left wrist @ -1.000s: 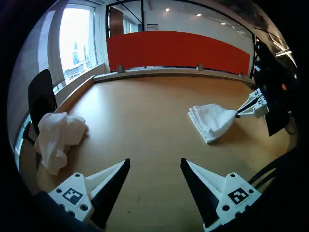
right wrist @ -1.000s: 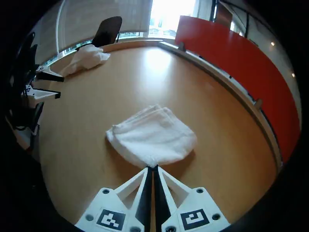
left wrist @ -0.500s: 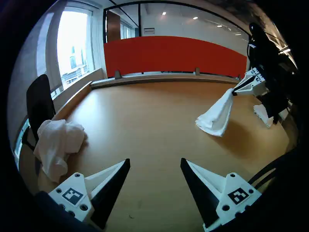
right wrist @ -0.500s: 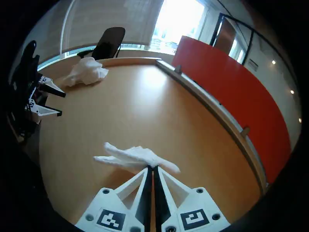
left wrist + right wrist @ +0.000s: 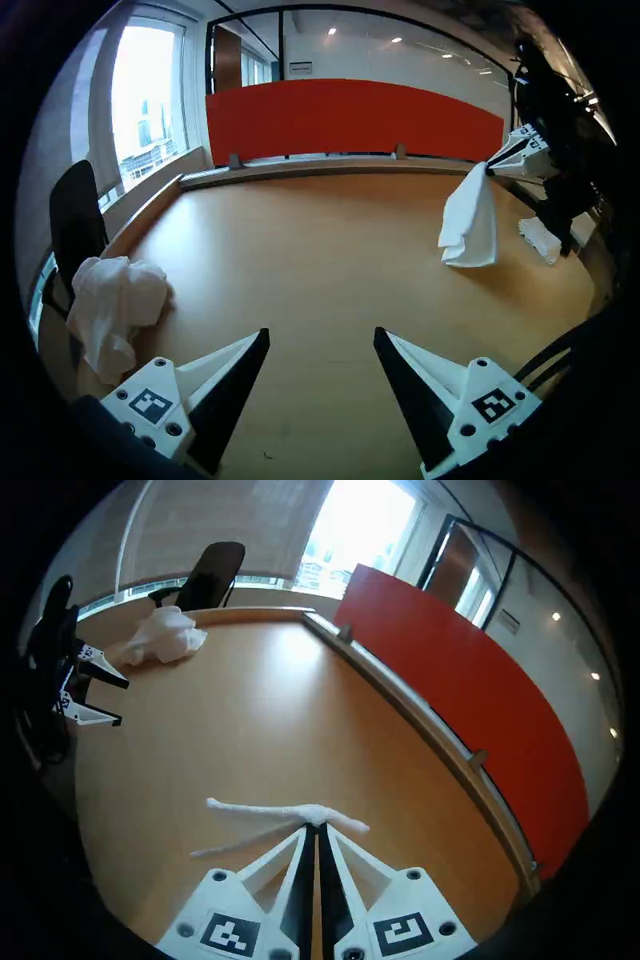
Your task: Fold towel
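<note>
Right hand-held gripper [image 5: 318, 832]: my fingers are closed on a pinch of the towel [image 5: 304, 810]. In the left gripper view it hangs limp from them over the desk [image 5: 320, 240]. Left hand-held gripper [image 5: 320, 334]: fingers spread wide, holding nothing, low over the desk. A crumpled cloth [image 5: 112, 308] lies at the desk's left edge beside a chair [image 5: 76, 216]. A red partition [image 5: 352, 116] lines the far edge.

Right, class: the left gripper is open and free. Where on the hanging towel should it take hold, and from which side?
Probably the bottom hem of the hanging towel, approached from the side the left gripper is already on. The towel dangles limp from the right gripper, which pinches it at the top, so the lower edge hangs free and faces the open fingers.
</note>
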The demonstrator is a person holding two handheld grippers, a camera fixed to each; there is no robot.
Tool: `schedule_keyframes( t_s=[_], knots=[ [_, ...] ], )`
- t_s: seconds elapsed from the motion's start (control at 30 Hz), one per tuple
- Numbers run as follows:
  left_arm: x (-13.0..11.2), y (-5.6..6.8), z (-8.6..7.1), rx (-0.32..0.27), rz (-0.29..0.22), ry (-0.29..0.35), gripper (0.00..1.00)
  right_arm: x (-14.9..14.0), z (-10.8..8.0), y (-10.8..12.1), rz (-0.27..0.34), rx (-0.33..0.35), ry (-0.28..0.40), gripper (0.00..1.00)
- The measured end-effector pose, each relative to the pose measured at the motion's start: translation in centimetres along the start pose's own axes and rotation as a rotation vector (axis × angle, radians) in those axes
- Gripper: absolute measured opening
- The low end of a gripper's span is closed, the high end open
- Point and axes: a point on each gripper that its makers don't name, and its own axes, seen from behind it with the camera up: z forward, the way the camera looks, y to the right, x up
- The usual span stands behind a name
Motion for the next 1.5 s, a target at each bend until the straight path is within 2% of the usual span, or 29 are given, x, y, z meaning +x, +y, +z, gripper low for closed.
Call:
schedule_keyframes(
  t_s=[0.8, 1.5],
  knots=[
    [0.8, 0.7, 0.3, -0.002, 0.001, 0.004, 0.97, -3.1, -5.3, 8.1, 0.063, -0.112, -0.031, 0.02],
    [0.6, 0.0, 0.4, 0.031, -0.014, -0.007, 0.97, -10.4, -8.8, 15.4, 0.109, -0.197, -0.141, 0.02]
  ],
)
